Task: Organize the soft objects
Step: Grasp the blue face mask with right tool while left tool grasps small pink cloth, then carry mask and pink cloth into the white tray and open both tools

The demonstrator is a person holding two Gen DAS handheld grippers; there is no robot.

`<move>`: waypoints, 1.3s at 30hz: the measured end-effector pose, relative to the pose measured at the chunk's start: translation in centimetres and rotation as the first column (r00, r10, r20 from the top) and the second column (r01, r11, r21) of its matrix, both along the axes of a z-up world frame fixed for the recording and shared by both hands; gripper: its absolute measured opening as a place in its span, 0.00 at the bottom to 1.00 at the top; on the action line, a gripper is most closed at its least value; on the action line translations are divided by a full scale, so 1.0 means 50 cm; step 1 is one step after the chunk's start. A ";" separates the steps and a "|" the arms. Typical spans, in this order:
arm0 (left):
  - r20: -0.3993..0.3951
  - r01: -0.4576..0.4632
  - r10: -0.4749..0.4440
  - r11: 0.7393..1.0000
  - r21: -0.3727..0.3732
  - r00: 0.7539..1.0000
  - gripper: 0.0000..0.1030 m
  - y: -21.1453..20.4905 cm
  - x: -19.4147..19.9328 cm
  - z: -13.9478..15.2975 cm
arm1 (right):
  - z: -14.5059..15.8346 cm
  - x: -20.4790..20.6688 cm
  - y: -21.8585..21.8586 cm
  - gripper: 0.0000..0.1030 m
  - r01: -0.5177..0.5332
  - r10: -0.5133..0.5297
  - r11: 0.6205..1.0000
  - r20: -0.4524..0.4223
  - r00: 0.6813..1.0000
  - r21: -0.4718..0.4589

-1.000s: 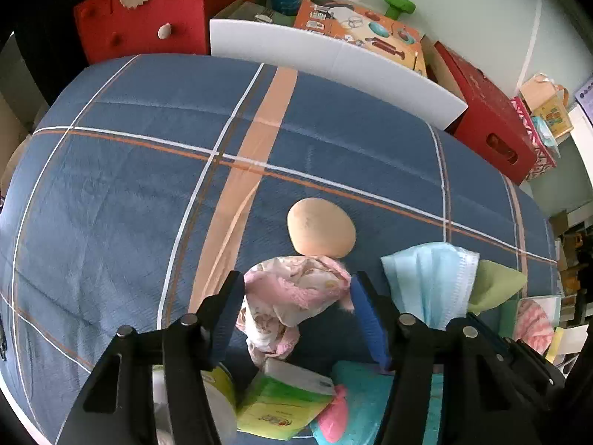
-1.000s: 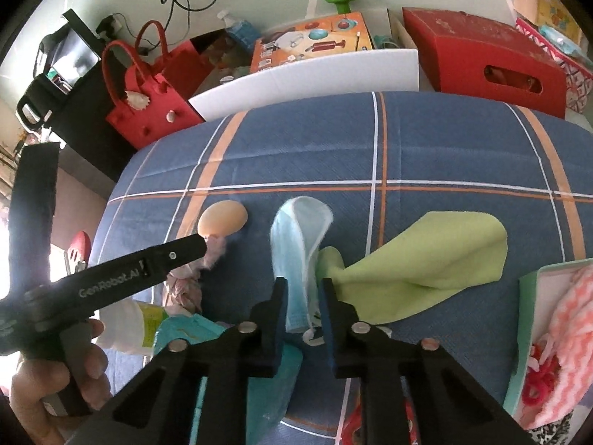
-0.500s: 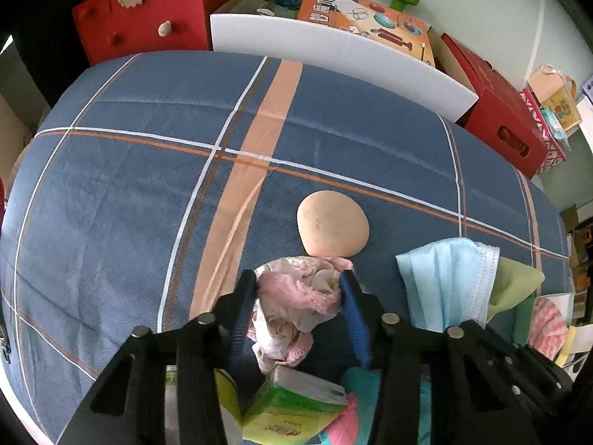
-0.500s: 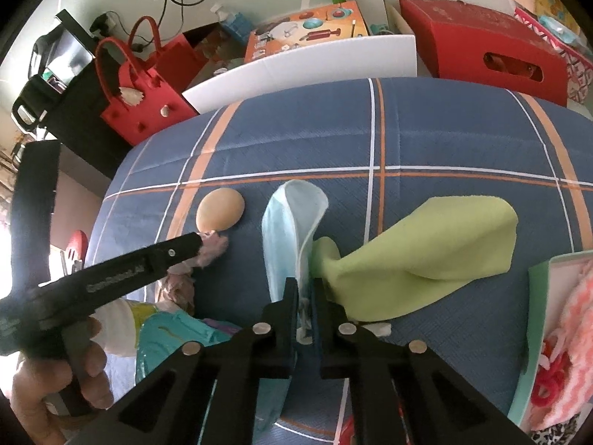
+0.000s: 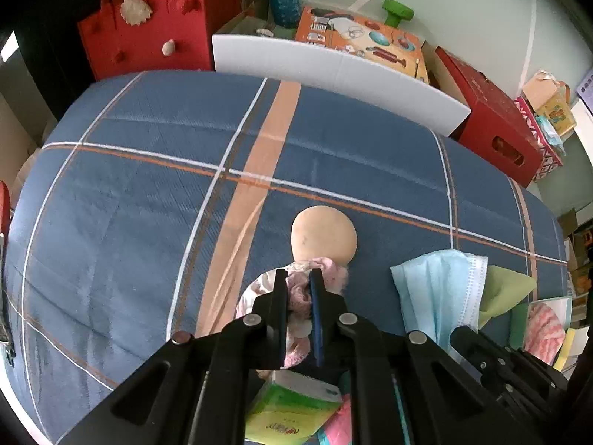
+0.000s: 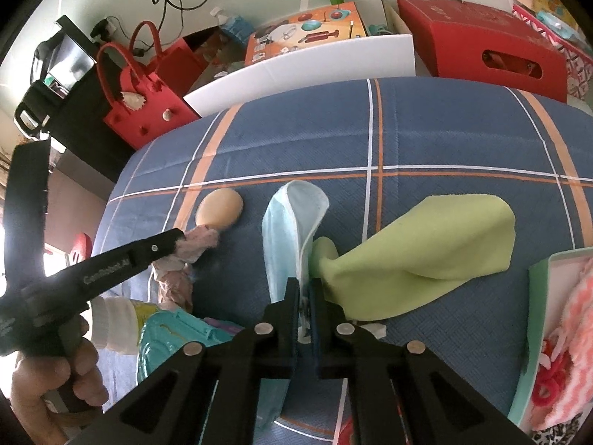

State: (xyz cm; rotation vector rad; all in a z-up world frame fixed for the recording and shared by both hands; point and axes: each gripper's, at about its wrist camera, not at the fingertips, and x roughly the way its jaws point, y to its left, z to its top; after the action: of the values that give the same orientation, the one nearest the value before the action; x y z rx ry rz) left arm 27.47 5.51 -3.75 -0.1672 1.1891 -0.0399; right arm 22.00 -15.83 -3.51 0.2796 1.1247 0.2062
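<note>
On a blue plaid bedspread (image 5: 148, 204) crossed by white and orange lines, two black handheld grippers each pinched a soft item. Seen from the left wrist camera, the left gripper (image 5: 298, 291) had its jaws drawn almost together on a crumpled pink cloth (image 5: 296, 293), with fabric bulging out on both sides of the fingers and hanging below them. Just beyond the cloth lay a tan, egg-shaped soft ball (image 5: 324, 233), touching or nearly touching the cloth's far edge. To the right of that lay a light blue face mask (image 5: 437, 289), and a lime green cloth (image 5: 504, 289) showed from behind the mask's right edge.

From the right wrist camera, the right gripper (image 6: 304, 296) had its jaws nearly closed on the lower edge of the face mask, which rose from the fingers in a loose fold. The lime green cloth spread out to the right of the mask, one bunched corner touching it. The left gripper reached in from the left of that view, held by a bare hand (image 6: 48, 382), with the pink cloth at its tip beside the tan ball.

Near the bed's close edge sat a green tissue pack (image 5: 292, 411) and a teal item (image 6: 166, 337). A green-walled box (image 6: 537, 307) at the right held pink knitted fabric (image 6: 574, 326). Behind the bed stood a red felt bag (image 5: 148, 22), a white panel (image 5: 333, 70) and a red box (image 5: 493, 129).
</note>
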 end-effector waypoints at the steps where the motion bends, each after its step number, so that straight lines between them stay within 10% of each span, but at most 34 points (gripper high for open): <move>1: 0.006 -0.001 0.001 1.000 0.001 1.000 0.10 0.002 -0.002 0.006 | 0.004 -0.001 0.000 0.04 -0.001 0.001 1.000 0.007 1.000 0.000; 23: 0.261 0.020 -0.012 0.999 -0.030 0.965 0.10 -0.004 -0.068 0.204 | 0.189 -0.073 -0.041 0.04 0.045 -0.048 0.999 0.241 0.969 0.015; 39: 0.311 0.148 -0.127 0.988 -0.046 0.942 0.10 -0.134 -0.103 0.248 | 0.203 -0.128 -0.193 0.04 0.235 -0.218 0.971 0.245 0.945 -0.043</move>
State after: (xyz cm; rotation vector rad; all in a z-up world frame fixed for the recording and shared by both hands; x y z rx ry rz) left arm 22.35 -1.17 8.64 -0.1325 0.8860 -0.2230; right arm 15.57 -25.47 6.66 0.3093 0.8512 -0.0064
